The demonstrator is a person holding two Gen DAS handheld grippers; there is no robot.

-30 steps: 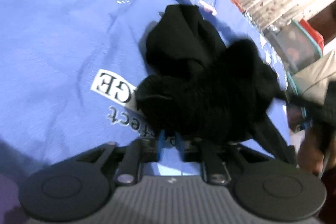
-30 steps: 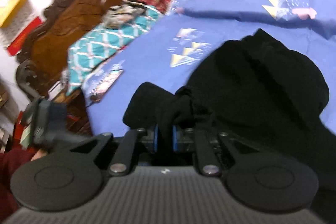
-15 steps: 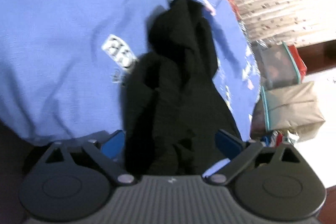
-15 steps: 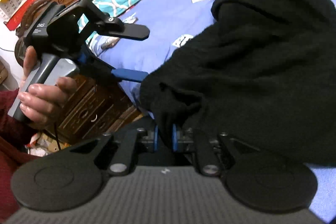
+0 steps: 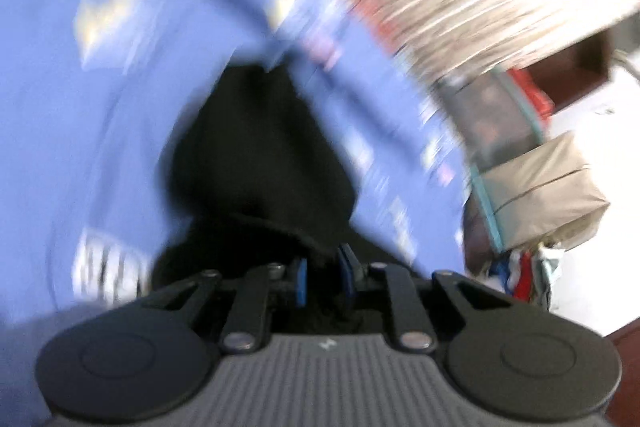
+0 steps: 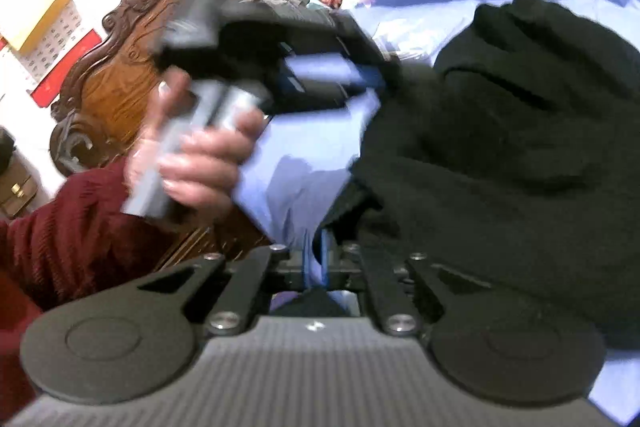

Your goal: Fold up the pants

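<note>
Two sets of fingers, each pinching bunched, rumpled black pants (image 6: 500,155) on blue bedsheet (image 5: 80,147)

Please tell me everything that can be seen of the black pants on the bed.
The black pants are a soft, thick, matte fabric, bunched in a crumpled heap with deep folds, not flat and not folded. They lie on the blue bedsheet. The left hand-held gripper has its blue pads closed on a black edge near the camera. The right hand-held gripper is nearly closed, pinching black cloth together with some of the sheet. The left wrist view is blurred, so seams, waistband and legs cannot be told apart.
</note>
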